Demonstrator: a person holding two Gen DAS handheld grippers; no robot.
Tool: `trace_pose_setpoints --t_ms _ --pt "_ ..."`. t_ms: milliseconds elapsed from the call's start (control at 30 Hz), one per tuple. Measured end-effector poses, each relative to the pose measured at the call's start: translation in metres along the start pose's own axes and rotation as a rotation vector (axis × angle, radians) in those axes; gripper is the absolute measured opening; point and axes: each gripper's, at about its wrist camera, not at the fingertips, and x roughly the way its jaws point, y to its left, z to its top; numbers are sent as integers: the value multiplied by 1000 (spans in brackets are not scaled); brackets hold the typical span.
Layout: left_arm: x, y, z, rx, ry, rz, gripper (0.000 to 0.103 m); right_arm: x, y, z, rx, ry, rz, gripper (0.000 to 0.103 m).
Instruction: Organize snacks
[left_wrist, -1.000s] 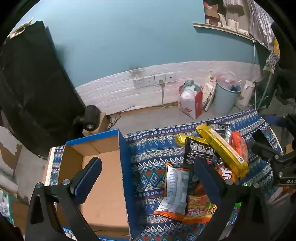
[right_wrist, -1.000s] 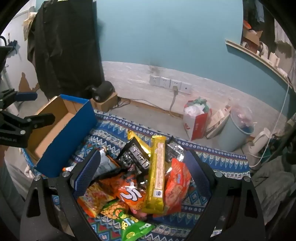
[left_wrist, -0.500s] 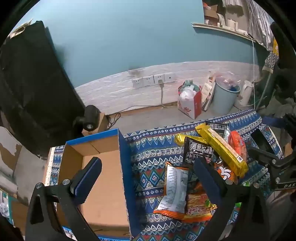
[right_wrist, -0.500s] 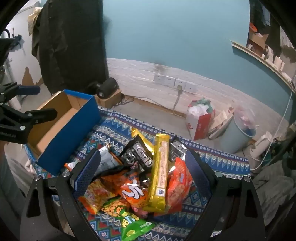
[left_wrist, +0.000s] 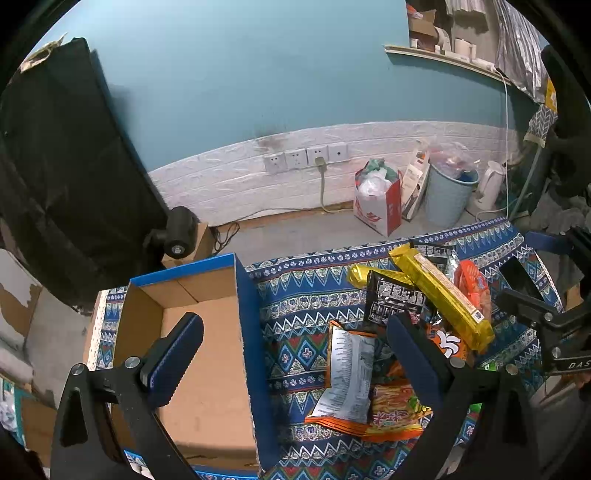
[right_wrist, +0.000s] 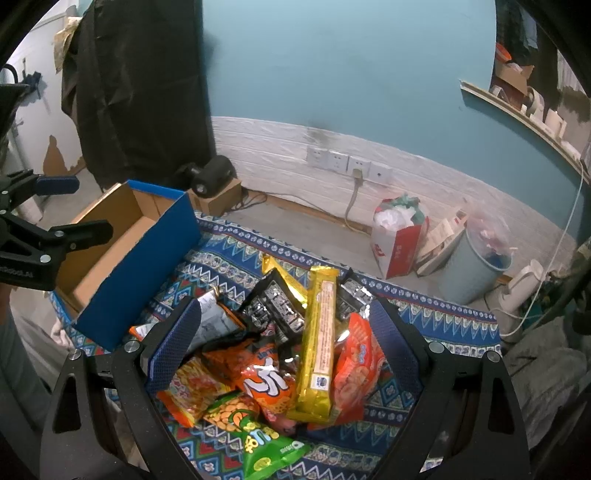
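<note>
Right gripper (right_wrist: 284, 332) has eased toward the snack pile (right_wrist: 280, 354) on the cloth, jaws spread, nothing held; left gripper (left_wrist: 291, 347) likewise spread above the apparently empty box (left_wrist: 207, 354), probably the destination.

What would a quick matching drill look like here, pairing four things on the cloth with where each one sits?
Things:
1. long yellow bar
2. green pack
3. cardboard box
4. right gripper

Places:
A. left end of the cloth, nothing inside
B. lying on top of the pile
C. open, above the pile
D. near edge of the pile

Pairs: 1-B, 2-D, 3-A, 4-C
</note>
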Motion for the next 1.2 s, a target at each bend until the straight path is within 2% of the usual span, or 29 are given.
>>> trace_pose_setpoints --t_ms 1200 --pt "3 -3 -4 1 16 -6 101 -3 -7 0 15 -1 -19 91"
